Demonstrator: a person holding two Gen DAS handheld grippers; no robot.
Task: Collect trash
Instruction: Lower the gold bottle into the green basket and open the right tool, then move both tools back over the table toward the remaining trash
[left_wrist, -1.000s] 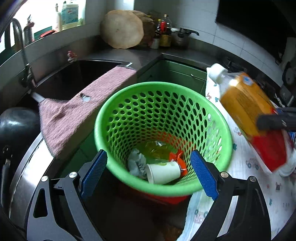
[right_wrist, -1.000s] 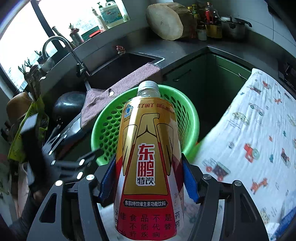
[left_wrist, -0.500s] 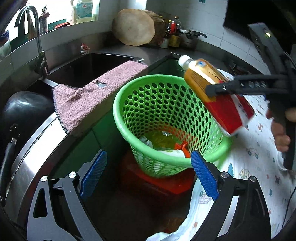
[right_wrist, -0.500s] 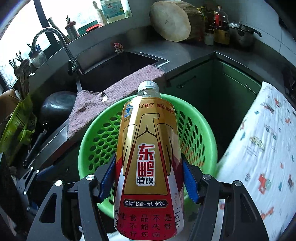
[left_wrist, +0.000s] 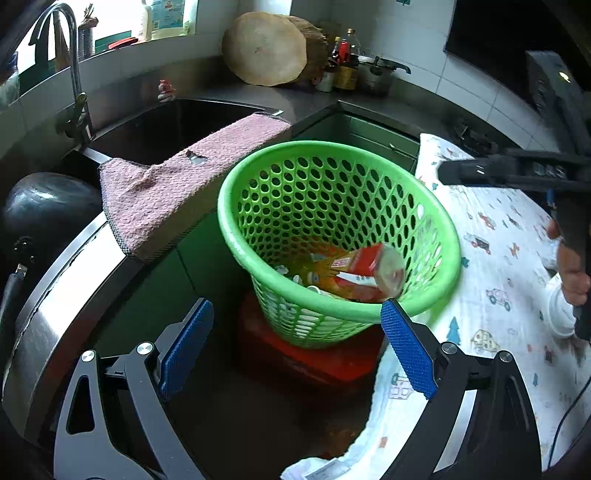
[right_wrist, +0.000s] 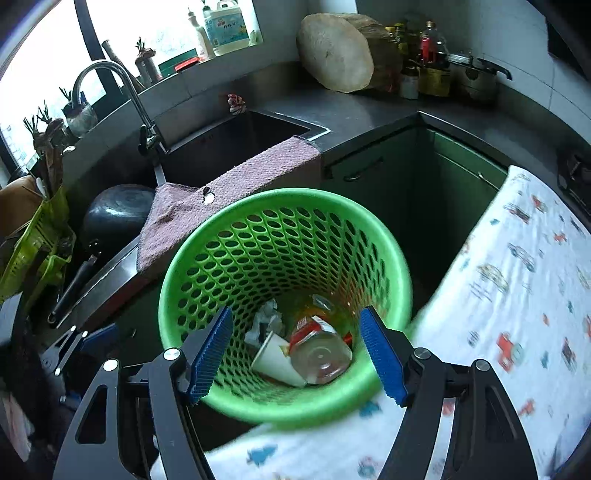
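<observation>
A green perforated basket stands on a red stool between the counters. The yellow-and-red drink bottle lies inside it, bottom up, among a white paper cup and crumpled paper. My right gripper is open and empty right above the basket's near rim; it shows as a black bar in the left wrist view. My left gripper is open and empty, low beside the basket.
A pink towel hangs over the sink edge left of the basket. A cloth printed with cars covers the counter on the right. A dark wok sits by the sink, and a wooden block at the back.
My right gripper has opened and the bottle has dropped into the basket. My left gripper has drawn back a little from the basket.
</observation>
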